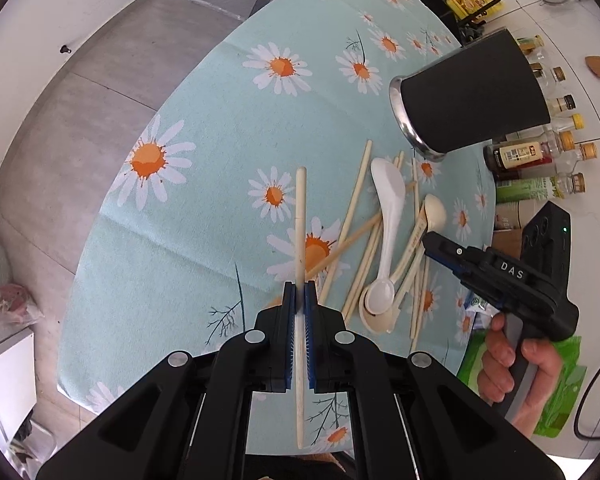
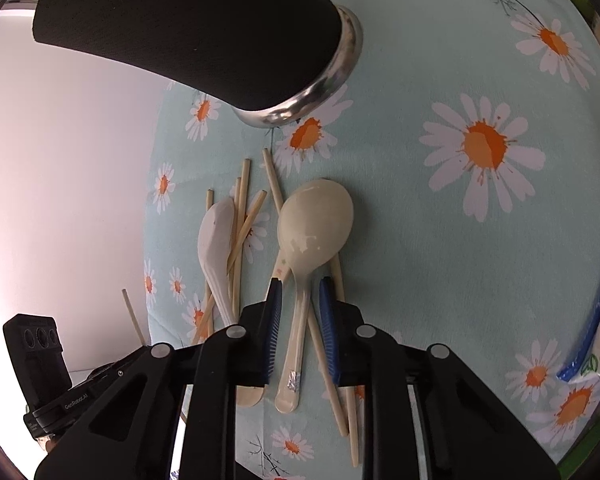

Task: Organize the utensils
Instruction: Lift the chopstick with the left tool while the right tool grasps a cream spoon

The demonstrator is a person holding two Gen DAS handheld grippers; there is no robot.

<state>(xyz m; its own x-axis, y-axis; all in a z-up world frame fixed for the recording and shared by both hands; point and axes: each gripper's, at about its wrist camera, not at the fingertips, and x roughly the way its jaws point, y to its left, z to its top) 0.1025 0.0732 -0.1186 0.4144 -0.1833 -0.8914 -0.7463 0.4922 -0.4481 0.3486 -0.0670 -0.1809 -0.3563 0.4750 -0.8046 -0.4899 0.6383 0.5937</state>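
My left gripper [image 1: 300,286] is shut on a pale chopstick [image 1: 300,220], held above the daisy tablecloth [image 1: 220,128]. To its right lies a pile of chopsticks [image 1: 356,200], a white spoon [image 1: 390,216] and beige spoons. My right gripper [image 2: 300,284], held by a hand, is down at that pile. Its jaws straddle the handle of a beige spoon [image 2: 316,220] with narrow gaps on both sides; a chopstick [image 2: 320,344] lies there too. A black utensil holder [image 1: 472,92] with a metal base stands just beyond the pile, and it also appears in the right wrist view [image 2: 188,24].
Bottles and jars [image 1: 540,152] crowd the counter behind the holder. A green bag [image 1: 560,400] lies off the table's right edge, and a blue-and-white packet [image 2: 592,360] lies at the cloth's edge. Grey floor [image 1: 80,120] is beyond the table's left edge.
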